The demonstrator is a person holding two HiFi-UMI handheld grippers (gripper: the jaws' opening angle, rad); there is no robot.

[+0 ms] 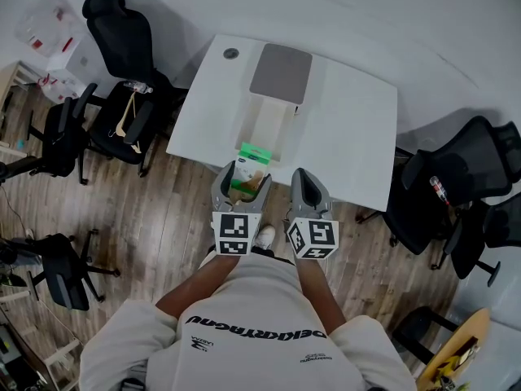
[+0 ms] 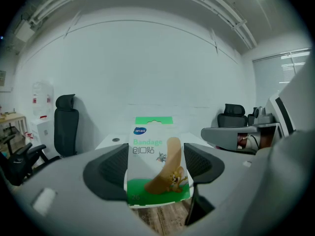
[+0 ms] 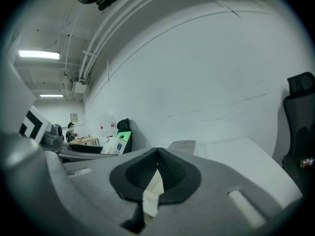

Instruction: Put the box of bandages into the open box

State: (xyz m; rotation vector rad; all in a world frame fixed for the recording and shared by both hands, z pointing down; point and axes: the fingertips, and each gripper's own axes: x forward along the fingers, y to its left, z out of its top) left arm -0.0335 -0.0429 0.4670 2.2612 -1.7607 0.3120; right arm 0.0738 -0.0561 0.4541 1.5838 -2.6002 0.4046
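The bandage box (image 1: 251, 162), white and green with a cartoon print, stands upright between the jaws of my left gripper (image 1: 244, 179), which is shut on it. In the left gripper view the bandage box (image 2: 154, 162) fills the gap in the left gripper (image 2: 153, 168). It hangs over the near edge of the white table (image 1: 354, 141), just in front of the open box (image 1: 266, 125), a long white box whose grey lid (image 1: 281, 72) is folded back. My right gripper (image 1: 308, 188) is beside it, shut and empty; the right gripper view shows the right gripper (image 3: 156, 173) with its pads pressed together.
Black office chairs stand left (image 1: 122, 72) and right (image 1: 460, 182) of the table. A water dispenser (image 1: 54, 41) is at the far left. A small round cap (image 1: 231, 54) sits on the table's back left corner. The floor is wood planks.
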